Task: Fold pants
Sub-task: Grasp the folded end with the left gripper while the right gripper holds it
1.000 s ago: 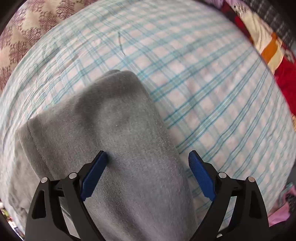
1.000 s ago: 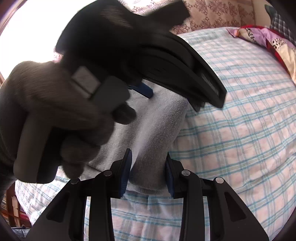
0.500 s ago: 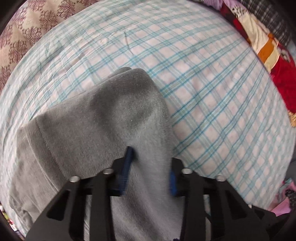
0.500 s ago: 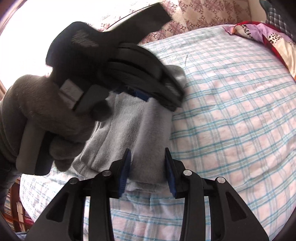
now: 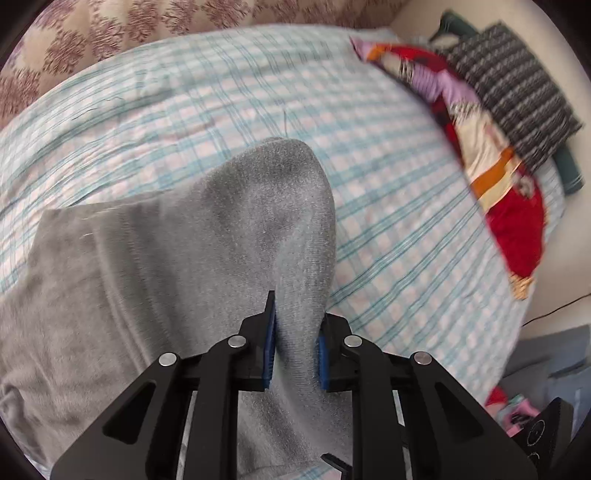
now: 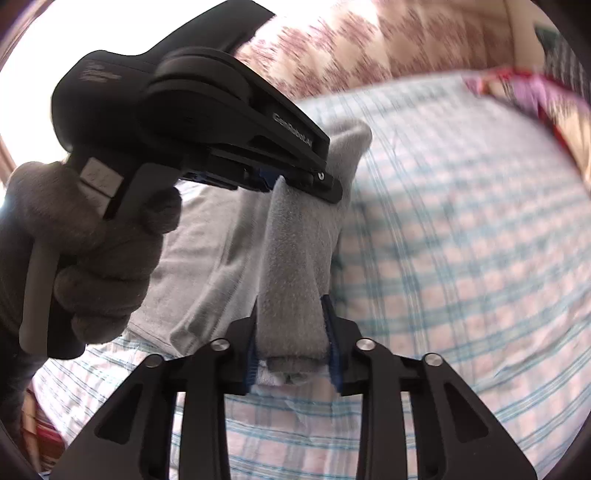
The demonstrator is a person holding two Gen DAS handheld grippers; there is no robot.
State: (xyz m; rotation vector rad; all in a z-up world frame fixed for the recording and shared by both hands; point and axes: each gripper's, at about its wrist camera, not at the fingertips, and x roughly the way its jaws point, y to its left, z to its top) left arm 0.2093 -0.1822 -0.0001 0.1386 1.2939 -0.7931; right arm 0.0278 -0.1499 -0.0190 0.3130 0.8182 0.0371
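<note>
The left gripper is seen clamped on a raised fold of the grey pants, its jaws closing, with the cloth pinched between the blue pads. From this pinch the fabric is drawn up into a ridge that ends in a rounded peak farther off, while the rest of the garment is spread low to the left on the checked bedsheet.

In the right wrist view, the right gripper is likewise closing on a thick bundle of the same pants, several layers being pressed between its pads. Beyond it, the left gripper is seen from the side, gripping the ridge of cloth higher up, and it is held by a gloved hand at the left of the frame.

Farther back in the left wrist view, a colourful quilt of red, purple and orange is bunched along the right edge of the bed, with a black-and-white striped cloth lying just beyond it. A floral-patterned fabric is seen at the far side of the bed.
</note>
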